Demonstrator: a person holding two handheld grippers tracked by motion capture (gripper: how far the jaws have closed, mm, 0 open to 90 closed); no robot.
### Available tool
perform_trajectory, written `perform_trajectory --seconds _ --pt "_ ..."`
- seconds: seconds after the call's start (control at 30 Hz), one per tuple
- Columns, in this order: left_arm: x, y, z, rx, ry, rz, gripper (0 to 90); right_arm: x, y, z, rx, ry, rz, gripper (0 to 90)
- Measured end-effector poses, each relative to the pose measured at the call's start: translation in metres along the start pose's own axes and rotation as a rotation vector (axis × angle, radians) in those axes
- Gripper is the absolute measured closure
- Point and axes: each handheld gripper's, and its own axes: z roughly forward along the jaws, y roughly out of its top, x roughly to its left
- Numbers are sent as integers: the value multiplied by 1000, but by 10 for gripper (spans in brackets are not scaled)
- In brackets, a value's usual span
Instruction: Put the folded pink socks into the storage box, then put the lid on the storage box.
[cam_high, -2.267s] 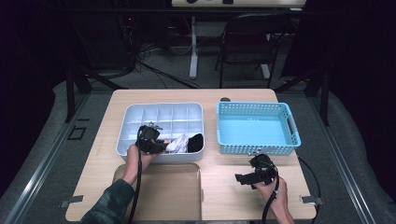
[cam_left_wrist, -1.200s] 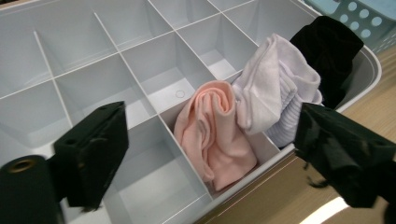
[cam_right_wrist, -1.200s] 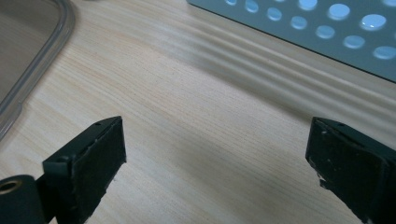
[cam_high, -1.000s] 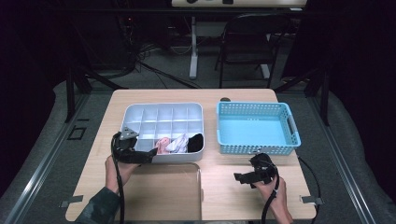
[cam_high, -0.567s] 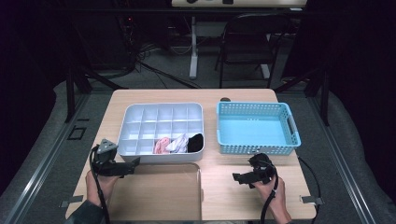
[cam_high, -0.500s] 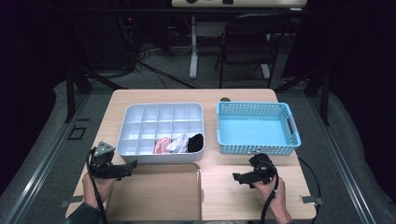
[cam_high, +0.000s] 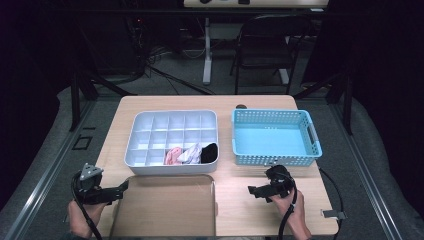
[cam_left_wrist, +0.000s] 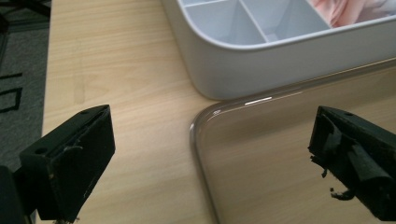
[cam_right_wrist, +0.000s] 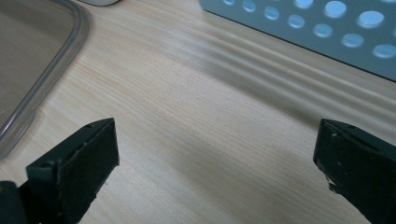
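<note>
High view, table: a white divided organizer (cam_high: 150, 150) sits left of centre, a blue perforated basket (cam_high: 310, 145) at its 3 o'clock, a clear lid (cam_high: 165, 210) at its 6 o'clock, just beside its near wall.
Organizer contents: three rolled pieces in the near row, side by side, a pink one (cam_high: 173, 156), a white one (cam_high: 191, 153) and a black one (cam_high: 209, 152).
Left gripper (cam_high: 122, 188): at the table's 7 o'clock corner, held in the person's left hand (cam_high: 80, 217), jaws spread wide and holding nothing, aimed toward the lid's left edge.
Left gripper view: lid corner (cam_left_wrist: 205, 119) between the jaws, organizer wall (cam_left_wrist: 261, 70) at 12 o'clock.
Right gripper (cam_high: 252, 190): at 5 o'clock on the table, near the basket's front wall, jaws wide apart and empty over bare wood.
Right gripper view: basket wall (cam_right_wrist: 327, 28) at 1 o'clock, lid rim (cam_right_wrist: 60, 60) at 10 o'clock.
</note>
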Motion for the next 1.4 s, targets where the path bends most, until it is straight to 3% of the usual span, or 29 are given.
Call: perform_trajectory --seconds 0.23,0.43,0.5,0.63,0.7,0.73,0.9,1.07,1.4 --pt "9 -11 -4 35 23 -23 49 0 0 1 11 -3 -3 0" --pt "5 -18 -8 67 22 -7 152 -1 0 0 11 -2 0 0" --pt "4 -20 -8 92 46 -7 240 -1 0 0 13 -4 0 0" --pt "2 -26 -8 151 52 -3 397 -1 1 2 17 -7 0 0" --pt "0 -29 -7 179 51 -5 548 -1 1 2 22 -5 -2 0" --pt "0 -30 -7 196 58 3 583 -1 0 2 19 -8 0 0" --pt "-1 -33 -4 256 34 4 775 -1 0 1 20 -11 2 2" --pt "-3 -33 2 303 13 -1 850 -1 0 1 25 -9 -2 4" --pt "-4 -33 10 358 -21 -6 891 1 0 1 21 -16 -4 5"
